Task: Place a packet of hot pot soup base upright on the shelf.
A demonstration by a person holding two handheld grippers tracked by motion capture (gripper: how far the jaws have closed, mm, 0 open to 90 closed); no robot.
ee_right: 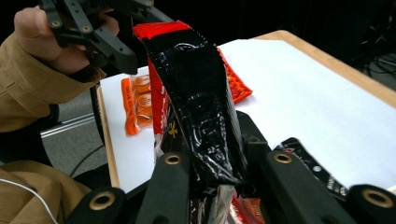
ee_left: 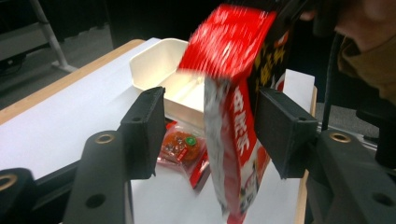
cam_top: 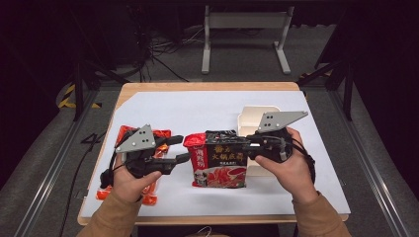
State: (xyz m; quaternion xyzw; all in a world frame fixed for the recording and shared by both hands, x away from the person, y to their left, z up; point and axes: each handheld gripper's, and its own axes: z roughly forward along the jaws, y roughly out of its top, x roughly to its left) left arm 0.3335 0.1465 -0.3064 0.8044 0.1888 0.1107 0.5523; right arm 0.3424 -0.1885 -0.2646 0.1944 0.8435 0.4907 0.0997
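Observation:
A red and black instant-noodle bag (cam_top: 220,159) is held upright over the middle of the white sheet. My right gripper (cam_top: 248,146) is shut on the bag's right edge. In the right gripper view its jaws (ee_right: 210,170) pinch the black crinkled side of the bag (ee_right: 196,88). My left gripper (cam_top: 184,148) stands open at the bag's left edge. In the left gripper view the bag (ee_left: 233,60) hangs between the spread jaws of that gripper (ee_left: 212,128), close to the right-hand pad and with a gap to the left-hand one.
A cream plastic tray (cam_top: 254,114) stands behind the bag at the right, also in the left gripper view (ee_left: 154,60). Orange-red sauce packets (cam_top: 160,136) lie at the left under my left hand. A small packet (ee_left: 180,145) lies near the tray. The white sheet (cam_top: 197,106) covers a wooden table.

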